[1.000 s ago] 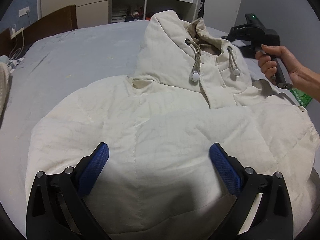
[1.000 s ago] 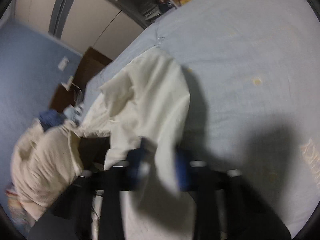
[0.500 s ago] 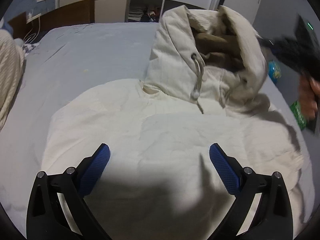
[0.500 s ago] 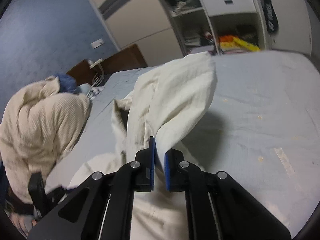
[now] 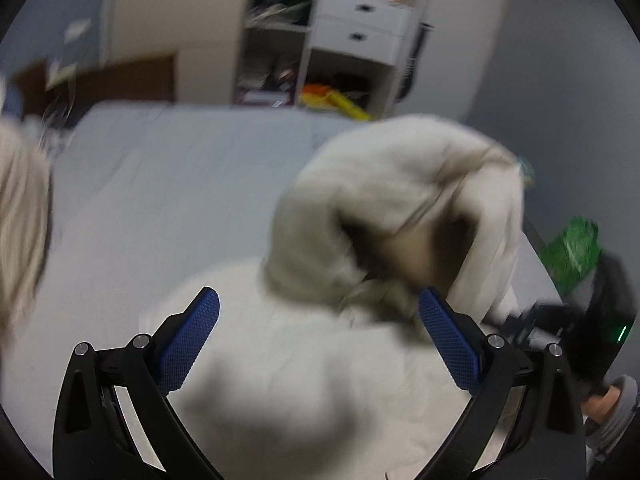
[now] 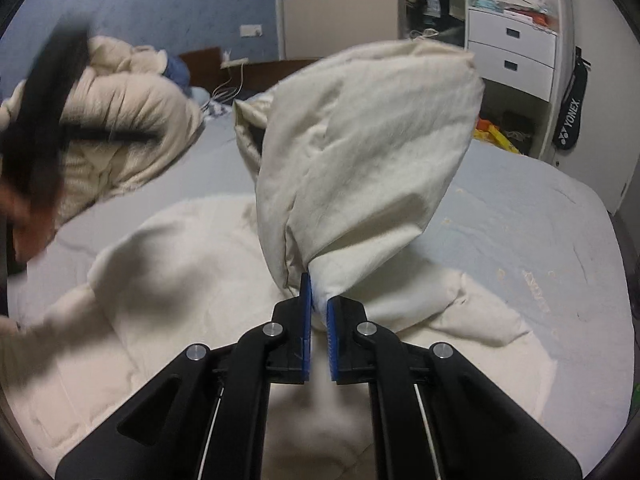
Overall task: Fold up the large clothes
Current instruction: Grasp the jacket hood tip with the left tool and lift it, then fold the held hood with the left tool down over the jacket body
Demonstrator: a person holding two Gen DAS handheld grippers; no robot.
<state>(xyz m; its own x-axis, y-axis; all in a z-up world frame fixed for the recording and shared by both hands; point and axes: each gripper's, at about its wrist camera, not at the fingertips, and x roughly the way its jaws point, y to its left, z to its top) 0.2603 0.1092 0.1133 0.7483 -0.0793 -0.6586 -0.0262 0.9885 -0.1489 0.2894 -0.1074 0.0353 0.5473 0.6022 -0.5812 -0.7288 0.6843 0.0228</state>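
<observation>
Left wrist view. Cream hooded jacket (image 5: 320, 360): body spread flat on the grey-blue bed (image 5: 168, 184), filling the near half of it; its hood (image 5: 392, 208) raised off the bed at the far end of the jacket, opening turned toward the camera, blurred. Left gripper (image 5: 316, 336): jaws spread wide above the jacket body, blue pads (image 5: 190, 342) clear of the cloth, nothing between them. Right gripper (image 5: 560, 320): dark, blurred shape at the jacket's right edge beside the hood; its jaws are not legible here. White drawer unit (image 5: 360, 32) and open shelves beyond the far end of the bed. Green bag (image 5: 574, 254) off the bed's right side.

Right wrist view. Right gripper (image 6: 319, 312): blue pads (image 6: 306, 320) clenched on a fold of the hood (image 6: 368, 160), which stands up from the jaws above the jacket (image 6: 180, 280). Jacket body lies flat on the bed (image 6: 540, 220) below and around the gripper. Left gripper (image 6: 44, 120): black blur at the jacket's left side. Beige bundle of bedding (image 6: 128, 128) on the bed past the jacket's left shoulder. Black racket bag (image 6: 570, 120) hangs beside the drawer unit (image 6: 512, 56) past the bed's far corner.
</observation>
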